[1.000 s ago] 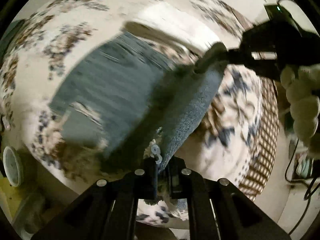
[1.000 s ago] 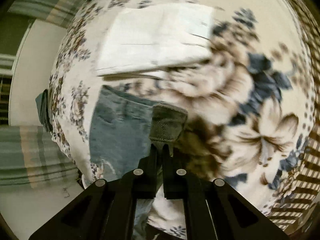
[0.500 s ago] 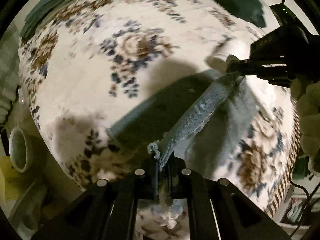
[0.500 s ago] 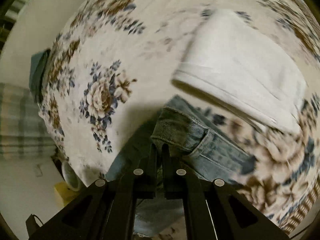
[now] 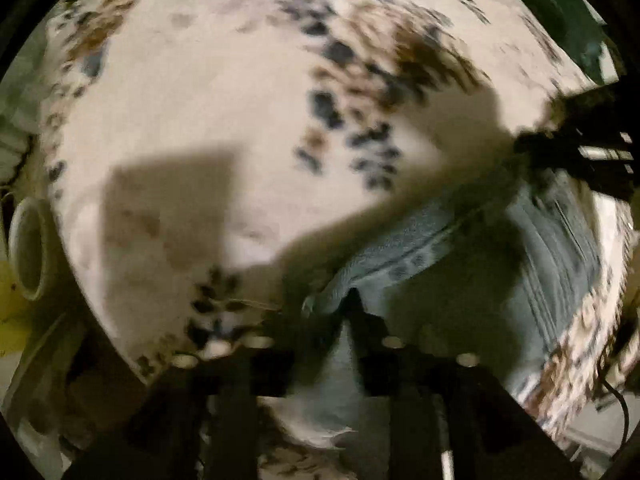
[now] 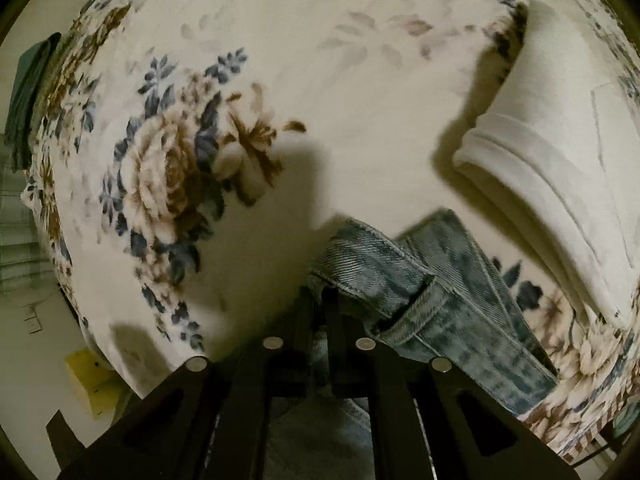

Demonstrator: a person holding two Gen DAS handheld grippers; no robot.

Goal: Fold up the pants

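Note:
The pants are light blue jeans [image 5: 552, 264], hanging stretched between both grippers above a floral bedspread [image 5: 240, 100]. My left gripper [image 5: 332, 312] has its jaws slightly apart with a frayed hem edge of the jeans between them; the view is blurred. My right gripper [image 6: 322, 300] is shut on the waistband of the jeans [image 6: 360, 264], which drapes down to the right. The right gripper also shows in the left wrist view [image 5: 576, 156] at the far right, holding the other end.
A folded white garment [image 6: 560, 168] lies on the bedspread [image 6: 360, 80] to the right of the jeans. A dark green cloth [image 6: 28, 92] hangs at the bed's left edge. A round pale container [image 5: 28, 252] and a yellow object [image 6: 92, 380] sit below the bed's edge.
Both grippers have swung the jeans across the bed toward the bare floral part. The jeans now hang lower and closer to the bedspread. The white garment has shifted to the right in view.

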